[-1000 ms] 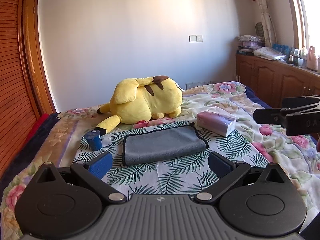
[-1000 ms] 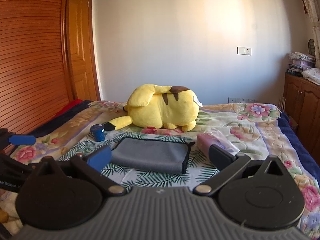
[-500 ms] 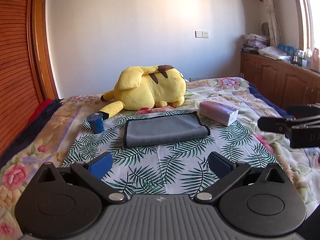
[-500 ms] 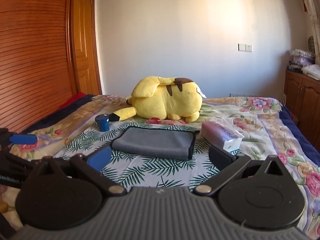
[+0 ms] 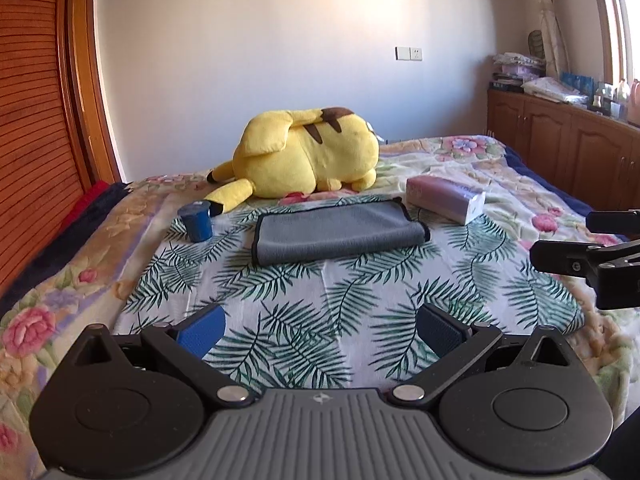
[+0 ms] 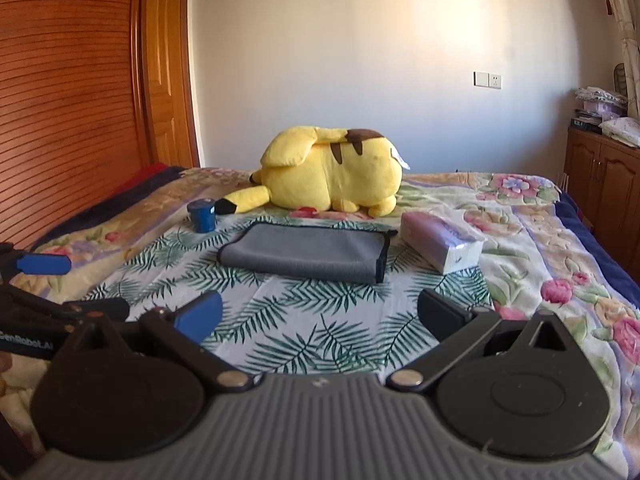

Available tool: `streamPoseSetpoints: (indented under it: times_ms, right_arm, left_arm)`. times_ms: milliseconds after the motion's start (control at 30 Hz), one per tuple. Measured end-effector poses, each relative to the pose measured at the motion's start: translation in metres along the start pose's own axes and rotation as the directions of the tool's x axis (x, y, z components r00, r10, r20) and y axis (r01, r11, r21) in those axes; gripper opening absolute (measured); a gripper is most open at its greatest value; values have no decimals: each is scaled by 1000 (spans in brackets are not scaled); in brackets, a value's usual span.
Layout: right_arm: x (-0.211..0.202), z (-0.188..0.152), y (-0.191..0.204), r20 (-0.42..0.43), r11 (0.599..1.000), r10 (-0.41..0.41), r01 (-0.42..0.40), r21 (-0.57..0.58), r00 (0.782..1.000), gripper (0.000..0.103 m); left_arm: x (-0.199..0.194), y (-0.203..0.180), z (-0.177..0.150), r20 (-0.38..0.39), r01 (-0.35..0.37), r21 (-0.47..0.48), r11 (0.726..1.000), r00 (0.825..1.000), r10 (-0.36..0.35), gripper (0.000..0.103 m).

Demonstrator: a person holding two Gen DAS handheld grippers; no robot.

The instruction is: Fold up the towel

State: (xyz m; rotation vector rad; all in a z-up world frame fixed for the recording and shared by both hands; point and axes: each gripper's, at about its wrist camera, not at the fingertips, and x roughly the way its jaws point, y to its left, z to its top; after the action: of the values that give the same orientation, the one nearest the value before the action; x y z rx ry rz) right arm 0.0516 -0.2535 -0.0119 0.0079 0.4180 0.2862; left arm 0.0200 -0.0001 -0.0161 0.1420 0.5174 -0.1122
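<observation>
A grey towel with a dark hem [image 5: 338, 232] lies folded flat on the palm-leaf cloth [image 5: 304, 304] in the middle of the bed; it also shows in the right wrist view [image 6: 308, 251]. My left gripper [image 5: 320, 330] is open and empty, well short of the towel. My right gripper [image 6: 320, 314] is open and empty, also short of the towel. Each gripper shows at the edge of the other's view: the right one [image 5: 588, 252] and the left one [image 6: 40, 276].
A yellow plush toy [image 5: 308, 152] lies behind the towel. A small blue cup [image 5: 196, 222] stands to its left and a tissue pack [image 5: 446, 198] to its right. Wooden wardrobe doors [image 6: 68, 92] line the left, cabinets [image 5: 560, 148] the right.
Both grippers have drawn back from the towel and risen a little, so more of the leaf cloth shows in front of it. The towel has not moved.
</observation>
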Motion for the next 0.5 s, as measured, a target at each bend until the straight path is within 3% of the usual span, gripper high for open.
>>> streamPoseSetpoints:
  times_ms: [500]
  right_arm:
    - [17,-21,-4,-46,999,-28,29,19,999,103]
  left_arm:
    - [21,5,-18,3,-9,-22,1000,1000,9,103]
